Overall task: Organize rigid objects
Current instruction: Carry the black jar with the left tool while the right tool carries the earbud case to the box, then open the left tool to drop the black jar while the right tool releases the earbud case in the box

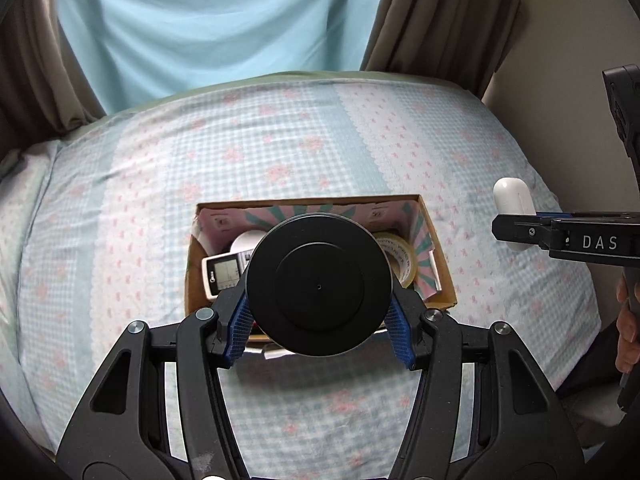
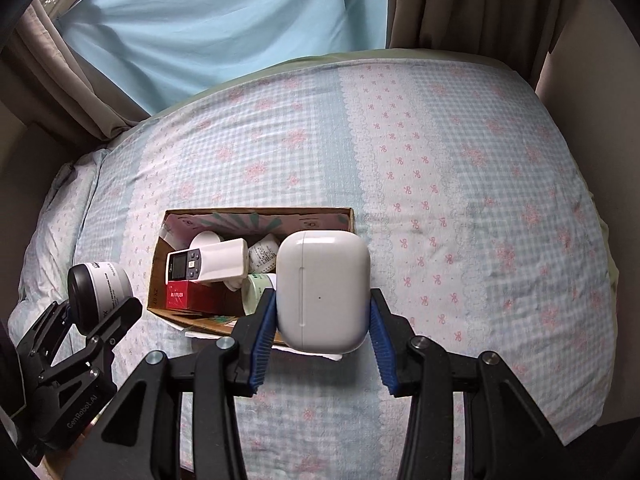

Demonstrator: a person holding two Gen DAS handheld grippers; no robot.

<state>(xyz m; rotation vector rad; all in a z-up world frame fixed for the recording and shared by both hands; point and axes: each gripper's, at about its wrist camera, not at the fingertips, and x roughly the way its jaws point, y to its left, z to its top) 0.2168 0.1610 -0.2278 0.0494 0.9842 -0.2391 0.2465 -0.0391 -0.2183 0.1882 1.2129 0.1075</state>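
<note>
Step in hand: I judge both grippers are carrying items toward the cardboard box (image 2: 256,216) on the bedspread (image 2: 460,184); neither item is in it yet.

Left gripper (image 1: 319,320): fingers closed partway onto a round black-lidded jar (image 1: 319,286), blue pads pressed against its sides. In the right wrist view the jar shows white walls and hangs to the left of the box, apart from it.

Right gripper (image 2: 323,322): fingers spread fairly wide around a white earbud case (image 2: 323,290), held upright by its flanks. It hangs above the box's near right corner.

Box contents: a white remote control (image 2: 208,264) lying on a red carton (image 2: 188,294), a white bottle (image 2: 264,254), a pale green bottle (image 2: 256,290), and a roll of clear tape (image 1: 400,256) at the right side.

Next move: I would lower one item at a time into a free gap, the case at the right end, then open the fingers only once it rests. The jar is bulky; I judge it needs the left or near part of the box, and could knock the remote.

Writing: "DAS" on the right gripper as seen from the left wrist; "GenRobot.AI" on the left gripper's body; the print on the jar, bottle and carton is too small to read.
</note>
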